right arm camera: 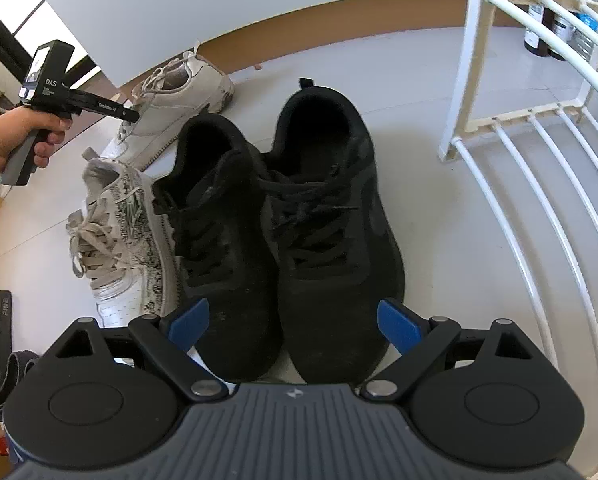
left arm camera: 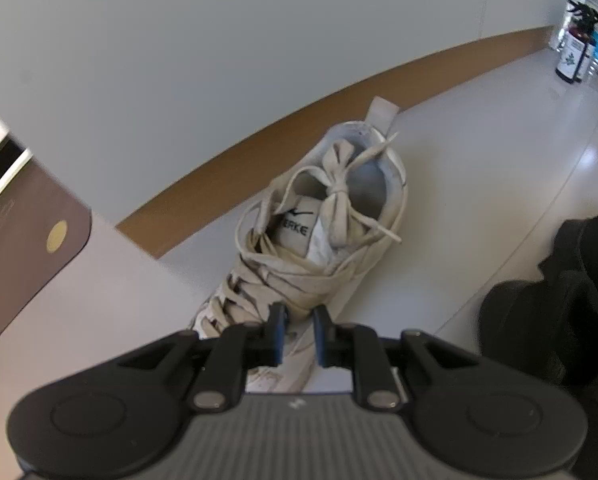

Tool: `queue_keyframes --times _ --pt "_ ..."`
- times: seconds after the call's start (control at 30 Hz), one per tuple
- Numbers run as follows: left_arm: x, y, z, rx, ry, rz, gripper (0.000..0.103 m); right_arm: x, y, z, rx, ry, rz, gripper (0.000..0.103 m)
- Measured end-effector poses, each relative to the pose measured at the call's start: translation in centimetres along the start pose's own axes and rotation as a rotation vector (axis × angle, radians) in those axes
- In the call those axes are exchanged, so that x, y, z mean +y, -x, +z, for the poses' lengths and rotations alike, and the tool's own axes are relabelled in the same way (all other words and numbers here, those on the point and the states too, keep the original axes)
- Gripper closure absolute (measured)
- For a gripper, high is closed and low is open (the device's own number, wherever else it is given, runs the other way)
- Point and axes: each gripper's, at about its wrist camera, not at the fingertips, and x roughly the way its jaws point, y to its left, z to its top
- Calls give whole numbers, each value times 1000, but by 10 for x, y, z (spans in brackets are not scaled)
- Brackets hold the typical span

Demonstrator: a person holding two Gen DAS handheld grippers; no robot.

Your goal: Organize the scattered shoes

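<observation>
Left gripper (left arm camera: pixel 299 334) hung over white Erke sneaker (left arm camera: pixel 319 232) on floor by wall, jaws nearly closed, gripping nothing. Right gripper (right arm camera: pixel 293 326) jaws wide, empty, before black sneaker pair (right arm camera: pixel 283 232). Best grab: collar edge, avoiding laces.
</observation>
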Motion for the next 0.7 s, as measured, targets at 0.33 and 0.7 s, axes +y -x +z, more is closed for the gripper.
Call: queue_keyframes --times 0.33,0.7 --pt "6 33 -71 17 60 8 87 15 4 1 -13 16 9 8" --pt "46 54 -131 38 153 20 87 54 10 -5 -8 96 15 8"
